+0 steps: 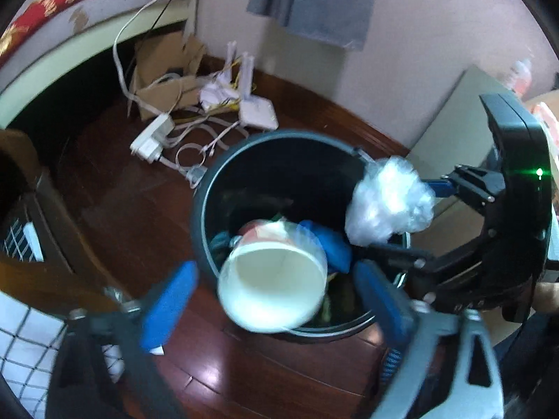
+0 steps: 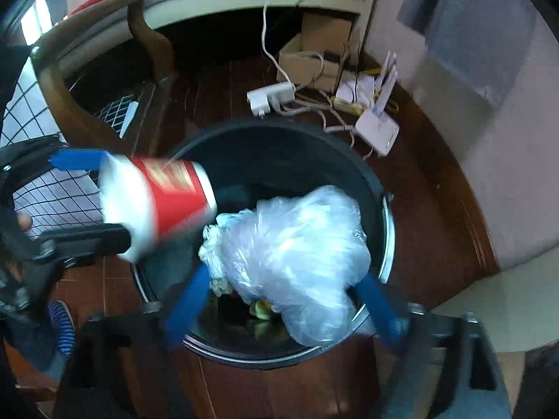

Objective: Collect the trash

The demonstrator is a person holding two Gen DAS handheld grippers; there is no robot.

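Bin point(image 1: 209, 188): dark, round, on the wooden floor point(image 1: 132, 209); both grippers hang over its mouth, apparently so the trash drops inside.

Left gripper point(image 1: 269, 300): jaws spread wide, released; paper cup point(image 1: 276, 289) between the blue fingers point(image 1: 167, 307) but apart from them, mouth toward the camera, over the near rim.

Right gripper point(image 2: 279, 300): jaws spread; crumpled plastic bag point(image 2: 297, 262) sits between them over the bin, whether still touched cannot be told.

Writing: cup is red with pale print, too blurred to read; no other label is legible.
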